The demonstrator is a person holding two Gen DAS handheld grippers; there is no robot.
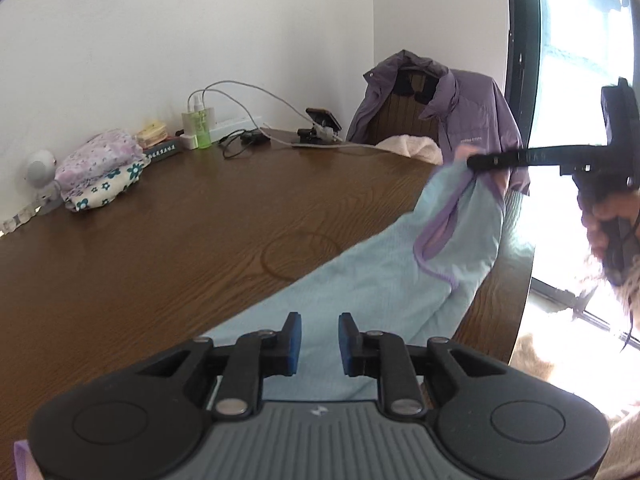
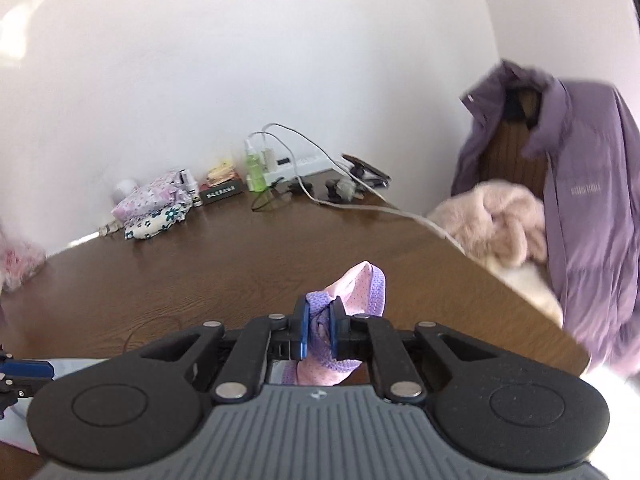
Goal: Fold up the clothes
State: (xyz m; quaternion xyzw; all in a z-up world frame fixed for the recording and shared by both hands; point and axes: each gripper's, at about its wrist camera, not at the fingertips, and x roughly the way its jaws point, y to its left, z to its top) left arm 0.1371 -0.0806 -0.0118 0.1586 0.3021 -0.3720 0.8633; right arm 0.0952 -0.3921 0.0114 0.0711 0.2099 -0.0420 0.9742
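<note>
Garment: a light blue garment (image 1: 360, 292) with purple trim lies partly on the brown surface (image 1: 168, 240), near its right edge; one end is lifted off the wood, and the rest trails back under the left gripper.
Lifted end: the purple-edged part with a pink dotted lining (image 2: 360, 284) is raised above the surface and pokes out past the right gripper's pads.
Right gripper: the right gripper (image 2: 319, 330) is clamped on that trimmed edge, blue pads pressed on the fabric. In the left wrist view it reaches in from the right at the raised cloth (image 1: 486, 160).
Left gripper: the left gripper (image 1: 319, 344) hangs low over the flat part of the blue cloth, fingers apart with nothing between them; whether the tips touch the fabric cannot be told.
Step in hand: by my reading, an early fold, one end held up while the body rests flat.
Next move: likely carry the raised end across onto the flat part, while the left gripper pins or pinches the near cloth so it does not drag.
Risk: the thin fabric may slip off the near edge.
Surroundings: folded floral clothes (image 1: 100, 168) sit far back by the wall; a purple jacket (image 1: 472, 112) hangs over a chair beyond the surface.
</note>
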